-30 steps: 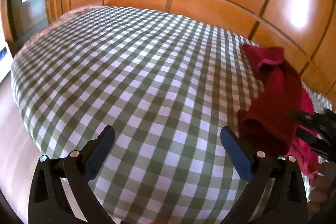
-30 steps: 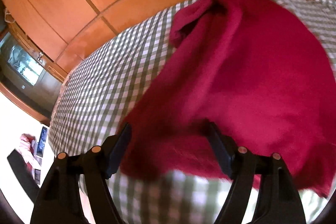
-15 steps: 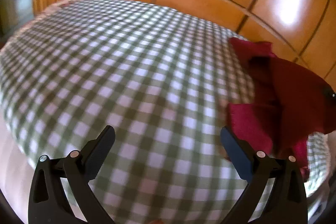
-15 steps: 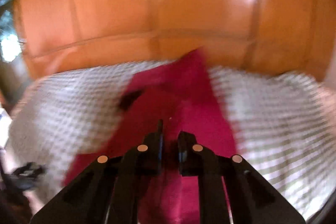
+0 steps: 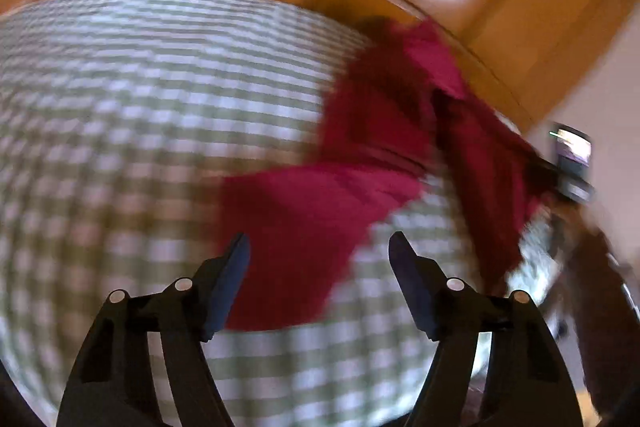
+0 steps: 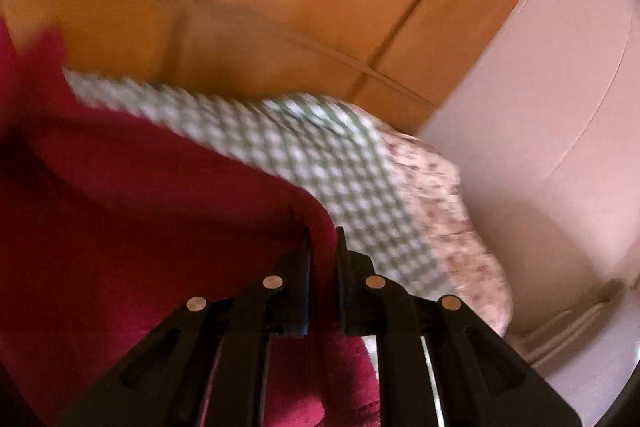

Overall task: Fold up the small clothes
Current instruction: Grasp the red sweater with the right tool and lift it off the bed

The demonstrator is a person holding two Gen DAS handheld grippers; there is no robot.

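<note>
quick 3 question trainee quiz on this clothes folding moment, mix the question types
1. True or false: the right gripper is shut on the red garment.
2. Multiple choice: what covers the bed? A) plain white sheet B) green checked cloth C) blue blanket
3. Short answer: do the pads of the left gripper press on anything?

Key
1. True: red fabric is pinched between its closed jaws.
2. B
3. No: its jaws have just been closing but stand apart over the near corner of the garment, pads clear of it.
</note>
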